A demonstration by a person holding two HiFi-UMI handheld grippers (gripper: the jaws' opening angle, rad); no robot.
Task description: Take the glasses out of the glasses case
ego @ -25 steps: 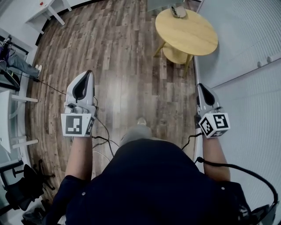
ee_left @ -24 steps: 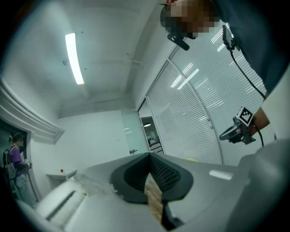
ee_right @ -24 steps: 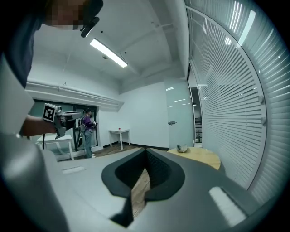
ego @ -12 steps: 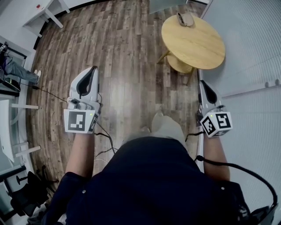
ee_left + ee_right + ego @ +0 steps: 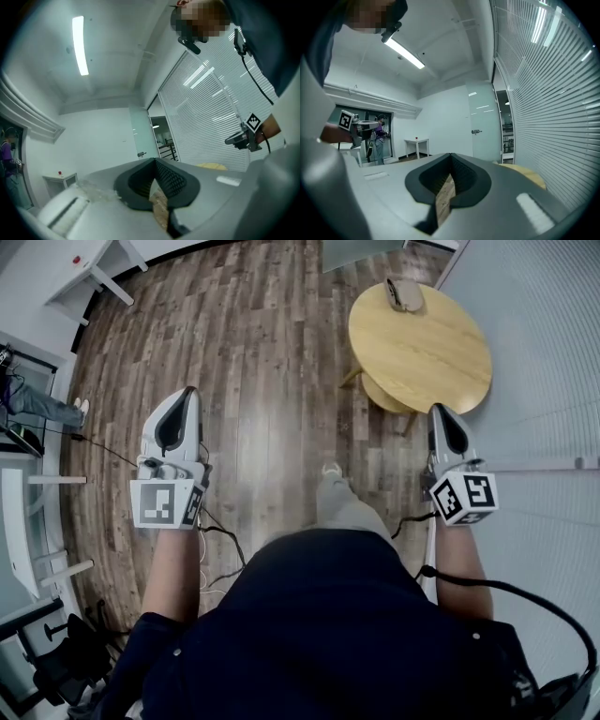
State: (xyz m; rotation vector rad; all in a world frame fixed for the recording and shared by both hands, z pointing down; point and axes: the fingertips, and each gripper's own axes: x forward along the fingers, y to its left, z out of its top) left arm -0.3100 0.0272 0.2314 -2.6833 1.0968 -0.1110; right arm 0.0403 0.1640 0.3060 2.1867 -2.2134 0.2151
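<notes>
A grey-brown glasses case lies closed on the far side of a round wooden table at the upper right of the head view. My left gripper is held over the wood floor, far left of the table, jaws shut and empty. My right gripper hovers just short of the table's near edge, also shut and empty. The left gripper view shows the black pads closed to a thin slit, and the tabletop beyond. In the right gripper view the pads meet too, the table's edge to their right.
A slatted white wall runs along the right, close to the table. A white desk stands at the upper left, a person at the left edge. Cables trail on the floor, and a dark chair base sits at the lower left.
The table and case have slid lower and rightward in the head view as the person steps toward them. Both grippers stay shut, held ahead of the body.
</notes>
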